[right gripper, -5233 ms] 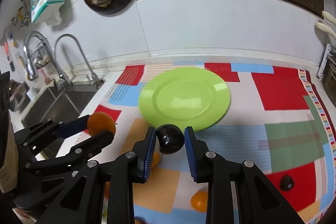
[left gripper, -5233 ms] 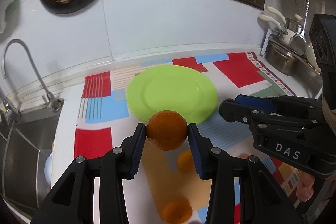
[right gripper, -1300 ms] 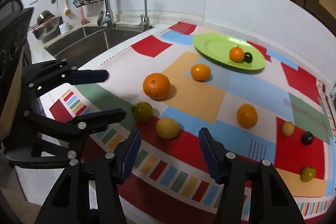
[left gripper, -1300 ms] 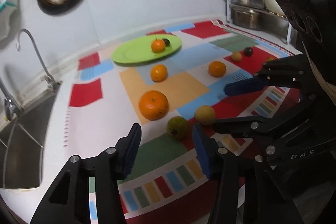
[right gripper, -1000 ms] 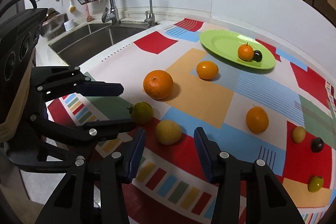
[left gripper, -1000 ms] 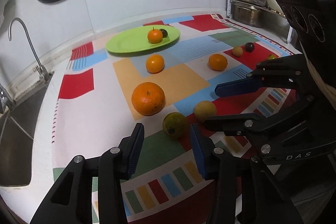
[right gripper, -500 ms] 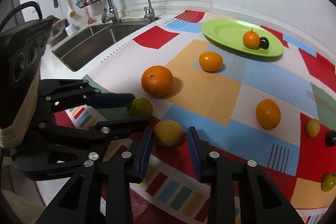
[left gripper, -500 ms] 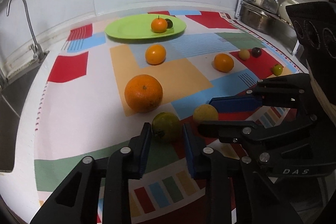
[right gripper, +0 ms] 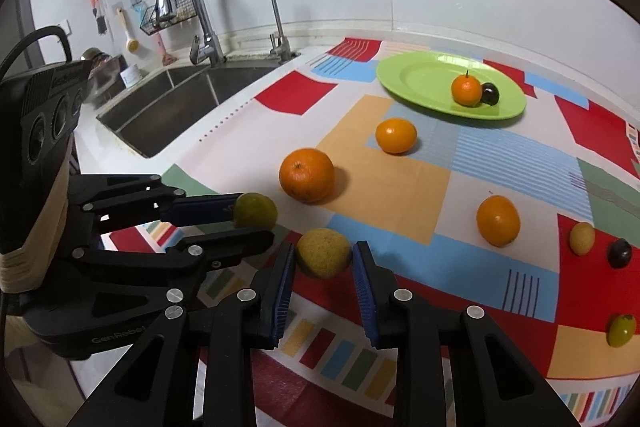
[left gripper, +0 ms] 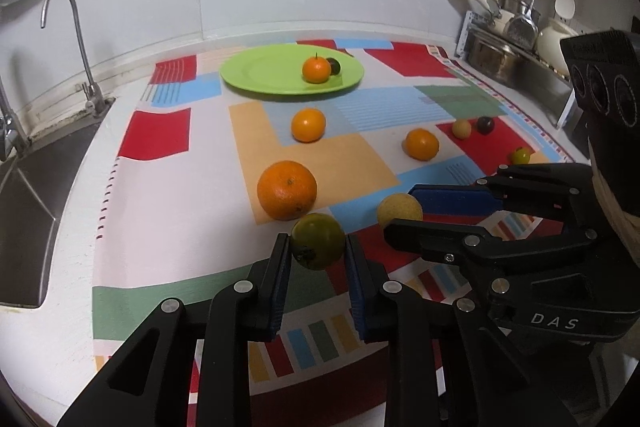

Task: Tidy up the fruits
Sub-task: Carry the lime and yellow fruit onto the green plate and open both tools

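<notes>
Fruits lie scattered over the tabletop, two already on the green plate toward its far edge. Left gripper has its fingers pressed against a green fruit near the front edge; right gripper closes on a yellow fruit just beside it.

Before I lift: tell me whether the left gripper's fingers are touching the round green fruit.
Touching. In the left wrist view, both blue-padded fingers of the left gripper press the sides of the round green fruit, with no gap showing.
</notes>
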{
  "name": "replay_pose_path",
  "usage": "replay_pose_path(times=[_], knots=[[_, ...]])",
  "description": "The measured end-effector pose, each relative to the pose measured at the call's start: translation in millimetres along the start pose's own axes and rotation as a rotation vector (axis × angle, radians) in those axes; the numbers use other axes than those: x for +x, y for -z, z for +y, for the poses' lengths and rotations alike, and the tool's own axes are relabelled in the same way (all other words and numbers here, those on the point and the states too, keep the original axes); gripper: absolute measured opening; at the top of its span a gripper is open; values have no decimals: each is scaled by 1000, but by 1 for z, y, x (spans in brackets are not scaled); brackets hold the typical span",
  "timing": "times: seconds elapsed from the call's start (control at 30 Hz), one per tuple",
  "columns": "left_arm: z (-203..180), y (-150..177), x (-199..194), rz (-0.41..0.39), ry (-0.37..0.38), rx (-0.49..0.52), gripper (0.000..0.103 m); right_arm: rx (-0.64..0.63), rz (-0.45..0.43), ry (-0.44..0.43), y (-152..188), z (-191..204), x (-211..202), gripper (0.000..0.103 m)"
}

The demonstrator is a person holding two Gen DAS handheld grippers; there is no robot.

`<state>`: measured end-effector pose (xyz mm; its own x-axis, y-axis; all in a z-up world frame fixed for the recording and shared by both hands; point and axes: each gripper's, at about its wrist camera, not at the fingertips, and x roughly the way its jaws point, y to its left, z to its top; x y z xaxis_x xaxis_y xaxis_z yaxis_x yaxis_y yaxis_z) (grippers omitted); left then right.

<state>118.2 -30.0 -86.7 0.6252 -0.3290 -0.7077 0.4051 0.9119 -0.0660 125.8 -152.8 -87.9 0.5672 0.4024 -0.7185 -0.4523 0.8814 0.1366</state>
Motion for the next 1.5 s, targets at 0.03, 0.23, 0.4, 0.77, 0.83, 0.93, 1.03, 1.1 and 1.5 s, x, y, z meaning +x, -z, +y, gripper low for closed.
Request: replay_pose_path(times=[0.03,0.23,0.4,0.77,0.83,0.93,1.03,1.1,1.5], knots=[[-1,-1,-3,-7,-9,0,27,3,-5,1,-1,1,-2,31],[-1,-11,-19,-40,-40,-5,27,14,-48,38,-9,4,-19,31],[-2,-22,-30,-69,-56,-9,27,29,-88,52,-19,4,-34,31],[-3,-50,-49,-130,-87,-37,27,71,-181,122,-39,-2,-67,31],[-3,-56,-52,-143,-90,-37,27,72,-192,140,-44,-4,-71,31],[-4,-65,-54,-159,-97,-33,27,72,-205,155,-50,-7,-76,31],[-4,-75,-53,-167,-96,-33,27,76,-211,159,-57,-11,-78,31],[-4,-80,-51,-168,-97,-33,27,87,-214,154,-62,-15,-77,31],[6,-127,-26,-156,-96,-22,27,129,-221,162,-106,-47,-62,31]])
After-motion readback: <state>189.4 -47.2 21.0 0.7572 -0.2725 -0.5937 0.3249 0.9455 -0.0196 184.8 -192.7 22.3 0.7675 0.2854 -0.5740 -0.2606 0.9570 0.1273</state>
